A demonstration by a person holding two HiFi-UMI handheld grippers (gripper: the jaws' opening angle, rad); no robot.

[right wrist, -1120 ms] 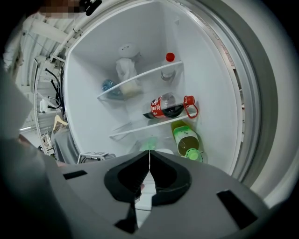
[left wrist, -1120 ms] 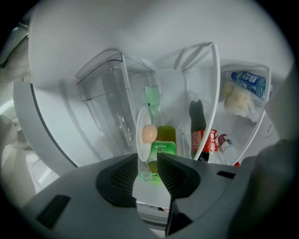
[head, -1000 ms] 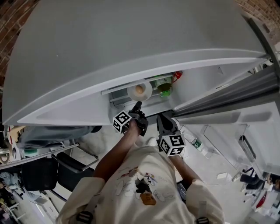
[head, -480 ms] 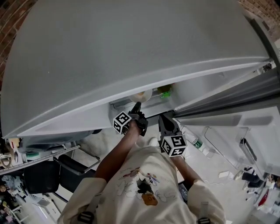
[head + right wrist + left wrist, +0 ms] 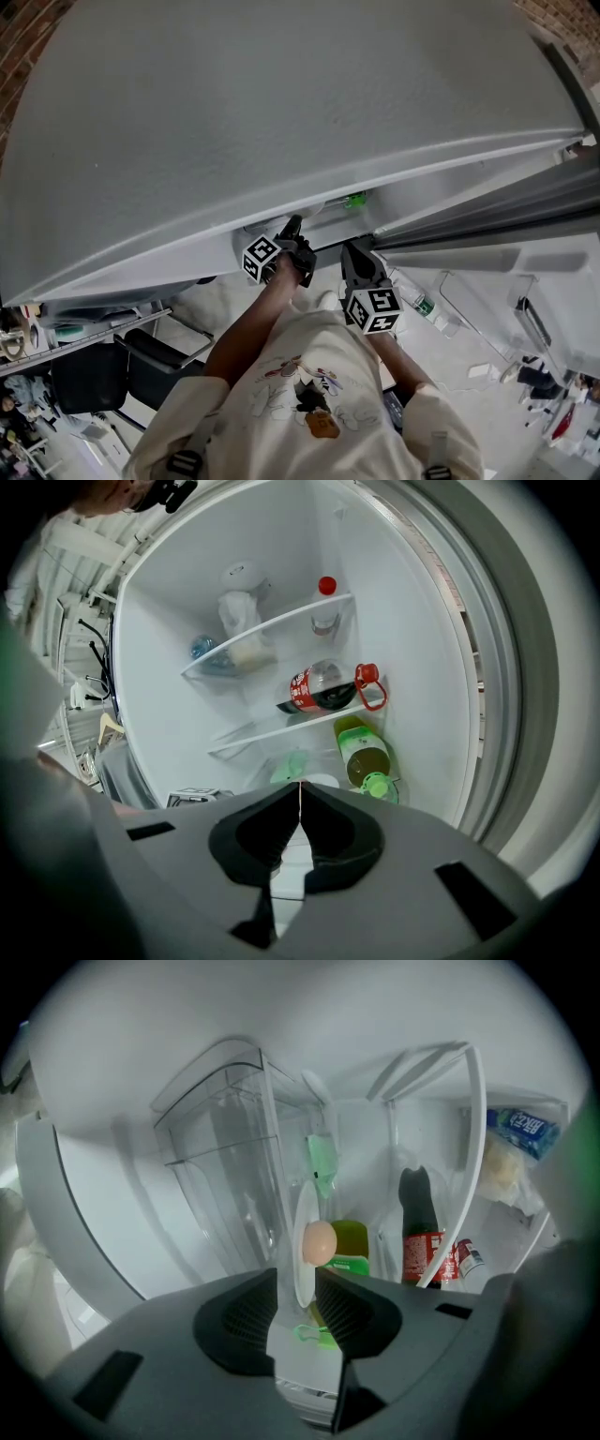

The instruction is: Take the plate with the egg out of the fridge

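In the left gripper view the white plate [image 5: 304, 1232] shows edge-on with the egg [image 5: 320, 1241] resting on it, inside the open fridge. My left gripper [image 5: 295, 1274] is shut on the plate's near rim, one jaw on each face. In the head view the left gripper [image 5: 293, 225] reaches under the fridge's grey top [image 5: 281, 112], which hides the plate and egg. My right gripper [image 5: 352, 248] hangs just outside the fridge, to the right of the left one. It [image 5: 300, 787] is shut on nothing, and a sliver of the plate [image 5: 323, 782] shows beyond it.
A green bottle [image 5: 364, 757] lies beside the plate, with a cola bottle [image 5: 323, 691] on the shelf above it and a small red-capped bottle [image 5: 324, 607] higher up. The open fridge door [image 5: 487, 272] swings out to the right. A black chair [image 5: 131, 361] stands at the left.
The head view has shifted, so the fridge's top now covers the plate and egg that showed before. Both grippers stay in about the same place.
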